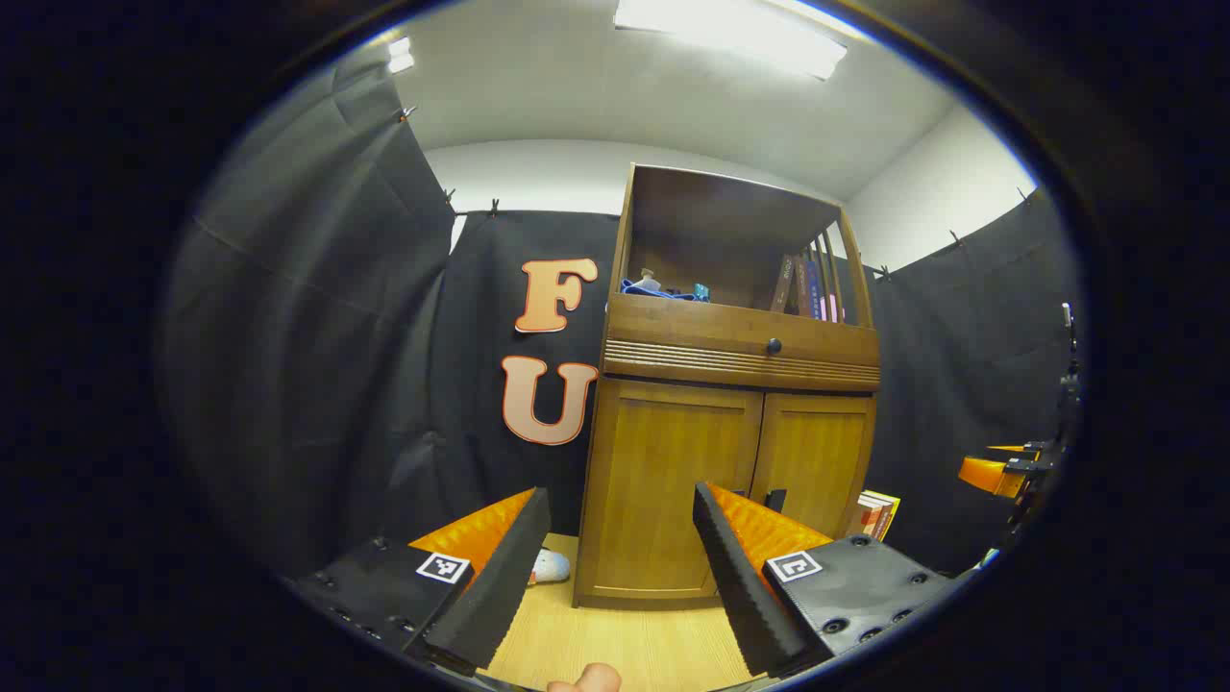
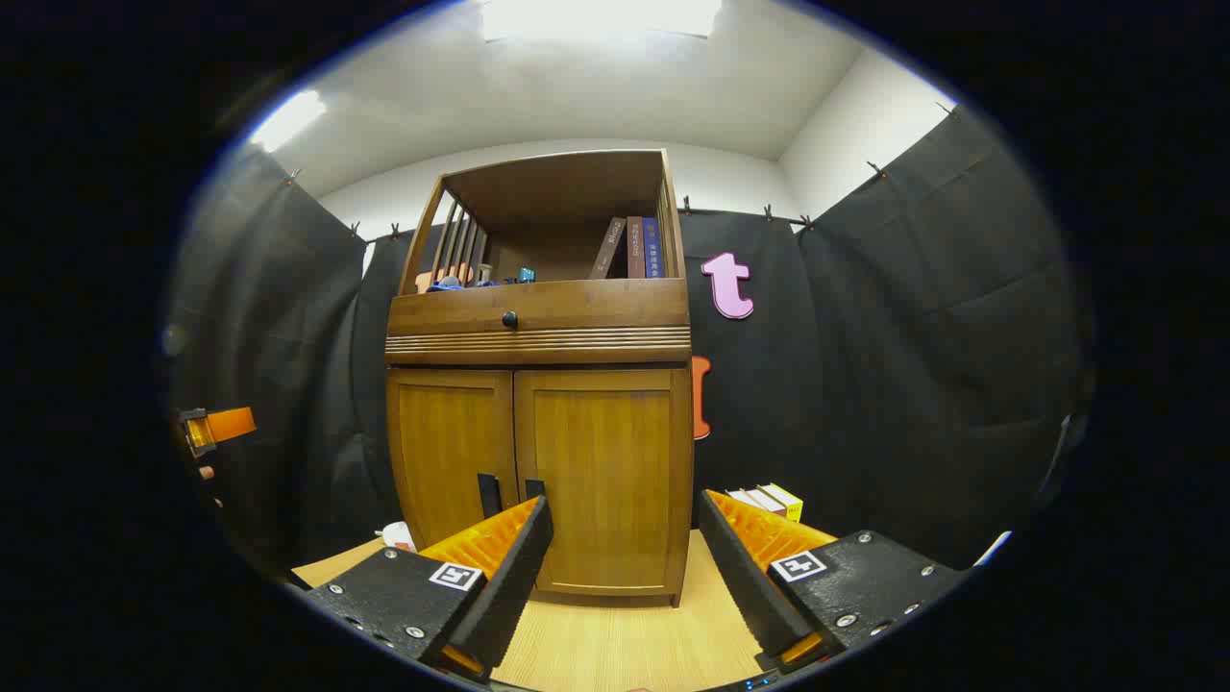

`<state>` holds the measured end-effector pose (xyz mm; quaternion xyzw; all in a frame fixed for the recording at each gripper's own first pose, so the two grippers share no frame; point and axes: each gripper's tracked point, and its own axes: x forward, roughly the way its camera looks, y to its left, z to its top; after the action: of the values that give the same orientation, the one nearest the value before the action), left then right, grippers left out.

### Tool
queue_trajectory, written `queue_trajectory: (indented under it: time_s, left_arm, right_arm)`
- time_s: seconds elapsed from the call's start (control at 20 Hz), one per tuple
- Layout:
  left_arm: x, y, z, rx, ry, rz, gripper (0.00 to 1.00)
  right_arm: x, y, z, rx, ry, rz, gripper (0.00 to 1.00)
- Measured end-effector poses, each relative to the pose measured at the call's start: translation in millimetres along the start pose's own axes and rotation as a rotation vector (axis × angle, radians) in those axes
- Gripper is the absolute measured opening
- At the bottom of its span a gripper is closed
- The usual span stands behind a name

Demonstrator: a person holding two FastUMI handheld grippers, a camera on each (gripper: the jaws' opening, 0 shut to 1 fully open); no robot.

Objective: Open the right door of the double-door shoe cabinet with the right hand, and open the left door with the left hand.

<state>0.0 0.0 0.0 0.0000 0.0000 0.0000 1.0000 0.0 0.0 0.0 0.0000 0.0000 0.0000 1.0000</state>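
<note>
Left hand-held gripper [image 1: 623,500]: fingers wide apart, holding nothing, short of the shoe cabinet [image 1: 730,452]. Left door [image 1: 673,481] closed; right door [image 2: 601,476] closed. Right hand-held gripper [image 2: 625,505]: likewise spread, empty, facing right door. Books [image 2: 769,500] on floor beside cabinet.

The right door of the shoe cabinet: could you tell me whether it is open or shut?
Shut. In the right gripper view the right door sits flush beside the left door, both handles upright at the centre seam.

Light wooden floor [image 2: 615,644], shoe cabinet [image 2: 538,461] standing on it, books [image 2: 769,500] stacked beside its right, small white object [image 1: 550,567] at its left
</note>
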Motion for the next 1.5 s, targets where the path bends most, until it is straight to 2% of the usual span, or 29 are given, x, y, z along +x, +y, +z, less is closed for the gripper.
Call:
queue_trajectory:
  time_s: [0.05, 0.1, 0.25, 0.75, 0.8, 1.5]
  left_arm:
    - [0.8, 1.4, -0.5, 0.002, 0.004, 0.006, 0.99]
    - [0.6, 2.3, 0.3, 0.007, 0.005, 0.012, 0.96]
    - [1.4, 2.2, 0.0, 0.03, 0.012, 0.018, 0.99]
    - [0.6, -17.1, 1.2, 0.029, 0.031, -0.037, 0.96]
    - [-1.0, -18.5, 1.9, 0.032, 0.03, -0.041, 0.96]
    - [-3.7, -22.9, 4.3, 0.055, 0.032, -0.056, 0.99]
  right_arm:
    - [1.4, -0.8, -0.6, -0.003, 0.001, -0.003, 0.93]
    - [1.6, 0.1, -0.9, -0.005, 0.001, -0.004, 0.93]
    - [2.4, 2.2, -1.4, -0.007, 0.004, -0.002, 0.94]
    - [3.1, 14.0, -3.9, -0.01, 0.006, 0.02, 0.94]
    - [2.9, 15.3, -4.5, -0.01, 0.007, 0.021, 1.0]
    - [18.0, 35.4, -20.6, -0.011, 0.017, 0.046, 1.0]
